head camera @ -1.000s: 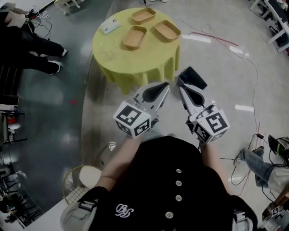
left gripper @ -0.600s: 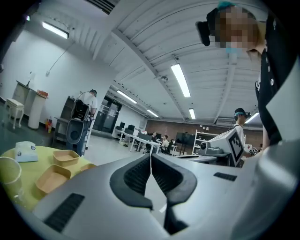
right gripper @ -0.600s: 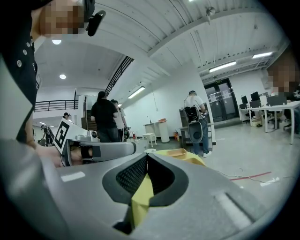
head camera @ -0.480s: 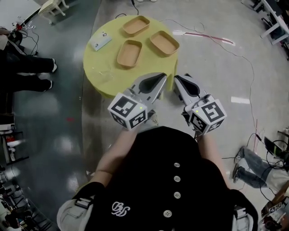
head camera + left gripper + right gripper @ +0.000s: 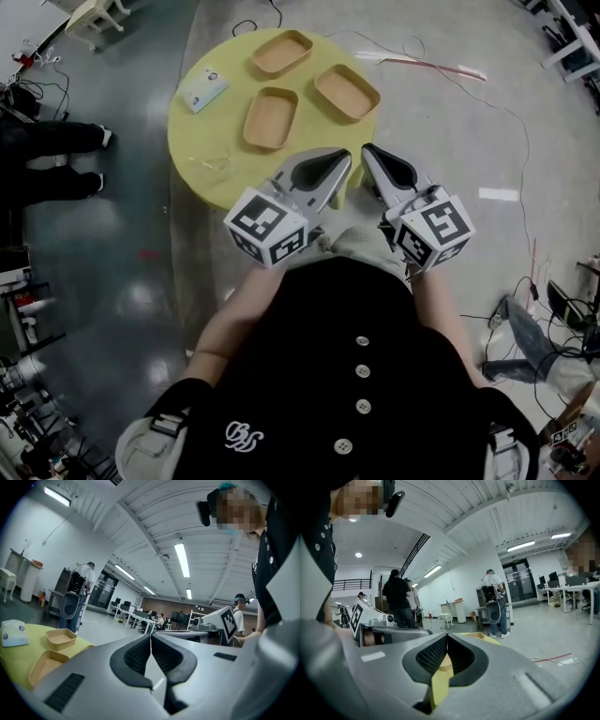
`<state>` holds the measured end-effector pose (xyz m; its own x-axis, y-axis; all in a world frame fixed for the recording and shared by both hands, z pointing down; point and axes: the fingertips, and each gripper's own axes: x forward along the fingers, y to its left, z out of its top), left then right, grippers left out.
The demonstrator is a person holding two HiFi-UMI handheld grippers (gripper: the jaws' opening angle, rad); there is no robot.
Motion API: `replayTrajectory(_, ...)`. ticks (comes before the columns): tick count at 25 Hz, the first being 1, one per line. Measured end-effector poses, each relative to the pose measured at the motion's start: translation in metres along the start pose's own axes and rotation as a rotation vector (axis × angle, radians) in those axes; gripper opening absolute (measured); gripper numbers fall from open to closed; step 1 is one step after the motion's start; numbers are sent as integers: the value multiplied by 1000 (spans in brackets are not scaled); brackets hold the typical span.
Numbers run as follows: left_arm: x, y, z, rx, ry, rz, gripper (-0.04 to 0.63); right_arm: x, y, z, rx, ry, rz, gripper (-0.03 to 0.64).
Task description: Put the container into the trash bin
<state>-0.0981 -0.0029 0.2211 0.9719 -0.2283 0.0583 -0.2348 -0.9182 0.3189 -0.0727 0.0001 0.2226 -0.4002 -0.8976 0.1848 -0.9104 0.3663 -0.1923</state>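
Tool state: the left gripper [image 5: 344,159] and the right gripper [image 5: 368,151] both have their jaws pressed together and carry nothing. Both hang over the near edge of the round yellow table [image 5: 206,141].

Task item: three tan containers lie on the table, one near its middle [image 5: 270,118], one toward its far edge [image 5: 281,52], and one at the side of the table nearest my right gripper [image 5: 347,92]. I cannot tell which is meant. No view shows the trash bin.

Risks, as I judge them:
- With the jaws shut, a reach would shove a light container across the cloth, or off the table, instead of taking its rim.
- The walls look thin, so a shallow bite may slip.
- Cables [image 5: 450,75] lie on the floor beyond the table and could catch a foot during the carry.
- With no bin in sight, I must search while loaded.

View comparison: only the head view shows all three containers and the white box [image 5: 204,91] on the table. Only the gripper views show the pads meeting, at the left gripper [image 5: 151,641] and the right [image 5: 446,641], and bystanders beyond the table. The right gripper view catches just a strip of table [image 5: 439,686].
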Motion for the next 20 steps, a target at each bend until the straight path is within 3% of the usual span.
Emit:
replayTrajectory(12,30,16,-10,-30,44,-19,17,-6,-42,-5,54,1,-68,5)
replayTrajectory(20,59,38,-12,-84,62,24,17,4,-74,0,65,27,-42,5)
